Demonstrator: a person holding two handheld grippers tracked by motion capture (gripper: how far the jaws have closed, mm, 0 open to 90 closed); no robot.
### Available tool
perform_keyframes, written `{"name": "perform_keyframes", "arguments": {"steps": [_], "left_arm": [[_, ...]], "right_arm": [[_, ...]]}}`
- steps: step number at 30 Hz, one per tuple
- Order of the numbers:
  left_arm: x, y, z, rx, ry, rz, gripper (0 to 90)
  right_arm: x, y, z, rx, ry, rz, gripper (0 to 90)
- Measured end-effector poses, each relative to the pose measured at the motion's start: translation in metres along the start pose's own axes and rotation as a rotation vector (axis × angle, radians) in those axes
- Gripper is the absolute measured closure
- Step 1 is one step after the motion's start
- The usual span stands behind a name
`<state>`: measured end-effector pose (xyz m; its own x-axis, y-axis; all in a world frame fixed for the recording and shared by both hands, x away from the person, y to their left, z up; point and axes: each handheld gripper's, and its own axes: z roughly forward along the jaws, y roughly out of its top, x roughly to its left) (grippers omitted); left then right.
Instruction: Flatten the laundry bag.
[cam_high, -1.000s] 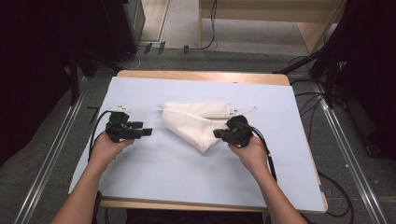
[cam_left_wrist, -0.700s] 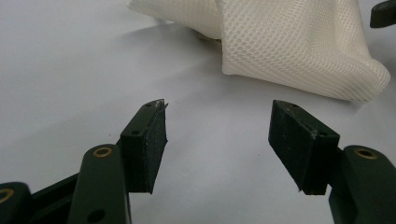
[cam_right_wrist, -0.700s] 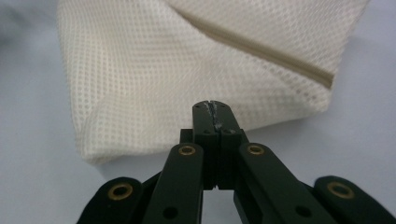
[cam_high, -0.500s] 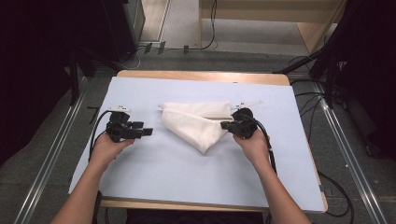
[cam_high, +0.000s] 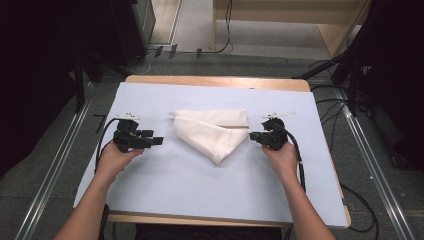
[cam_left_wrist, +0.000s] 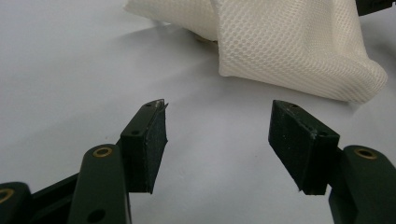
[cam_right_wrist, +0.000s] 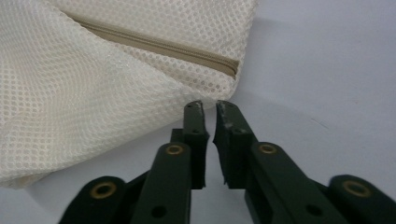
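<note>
A cream mesh laundry bag (cam_high: 210, 132) lies folded in the middle of the pale mat, its tan zipper (cam_right_wrist: 159, 46) showing in the right gripper view. My right gripper (cam_high: 252, 136) sits at the bag's right corner. Its jaws have just been opening and stand a narrow gap apart (cam_right_wrist: 210, 116), with nothing between them; the bag's corner (cam_right_wrist: 93, 74) lies just past the tips. My left gripper (cam_high: 159, 141) rests left of the bag, a short way off. It is wide open (cam_left_wrist: 217, 140) and empty, pointing at the bag's near fold (cam_left_wrist: 289, 42).
The pale blue-white mat (cam_high: 200, 195) covers most of the wooden table (cam_high: 215, 80). Cables trail from both grippers toward the table's sides. Metal rails and dark equipment stand on the floor around the table.
My right hand has moved to the right, off the bag's folded part to its right corner, and its jaws have parted slightly. The left hand has stayed put.
</note>
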<state>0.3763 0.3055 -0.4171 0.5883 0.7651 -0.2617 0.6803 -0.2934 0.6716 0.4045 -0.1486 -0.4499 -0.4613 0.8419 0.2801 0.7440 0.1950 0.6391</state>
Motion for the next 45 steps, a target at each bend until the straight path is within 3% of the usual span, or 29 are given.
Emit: {"name": "perform_keyframes", "arguments": {"steps": [4,6,9,13,17,19,22,25,29,32,35,40,45], "left_arm": [[0.0,0.0,0.002,0.003,-0.001,-0.003,37.7],[0.0,0.0,0.002,0.005,-0.002,-0.004,37.7],[0.0,0.0,0.002,0.002,-0.001,-0.005,37.7],[0.0,0.0,0.002,0.004,0.0,-0.004,37.7],[0.001,0.0,0.001,0.003,-0.001,-0.005,37.7],[0.001,0.0,0.001,0.002,0.0,-0.005,37.7],[0.001,0.0,0.002,0.001,-0.001,-0.006,37.7],[0.001,0.0,0.002,0.004,0.0,-0.005,37.7],[0.001,0.0,0.001,0.002,0.0,-0.006,37.7],[0.003,0.0,-0.001,-0.001,0.006,-0.009,37.7],[0.003,0.001,-0.003,-0.006,0.015,-0.007,37.8],[0.004,0.001,-0.01,-0.025,0.022,-0.02,37.9],[0.006,0.001,-0.017,-0.043,0.025,-0.03,37.9]], "right_arm": [[0.0,0.004,0.001,-0.062,0.01,0.003,63.1],[-0.001,0.006,0.002,-0.086,0.017,0.019,59.8],[-0.001,0.008,0.009,-0.071,0.017,0.031,53.9],[0.004,0.01,0.02,-0.051,-0.016,0.008,48.2],[0.005,0.009,0.034,0.006,-0.024,0.005,52.1],[0.006,0.008,0.036,0.002,-0.035,-0.012,55.5],[0.009,0.008,0.036,0.003,-0.062,-0.035,68.0],[0.012,0.007,0.036,0.014,-0.06,-0.056,80.7],[0.014,0.01,0.031,0.009,-0.056,-0.067,85.1],[0.018,0.015,0.018,-0.038,-0.027,-0.061,85.3],[0.026,0.022,0.005,-0.077,-0.006,-0.09,85.3],[0.049,0.036,-0.014,-0.123,0.058,-0.14,85.2],[0.074,0.043,-0.019,-0.138,0.125,-0.194,84.5]]}}
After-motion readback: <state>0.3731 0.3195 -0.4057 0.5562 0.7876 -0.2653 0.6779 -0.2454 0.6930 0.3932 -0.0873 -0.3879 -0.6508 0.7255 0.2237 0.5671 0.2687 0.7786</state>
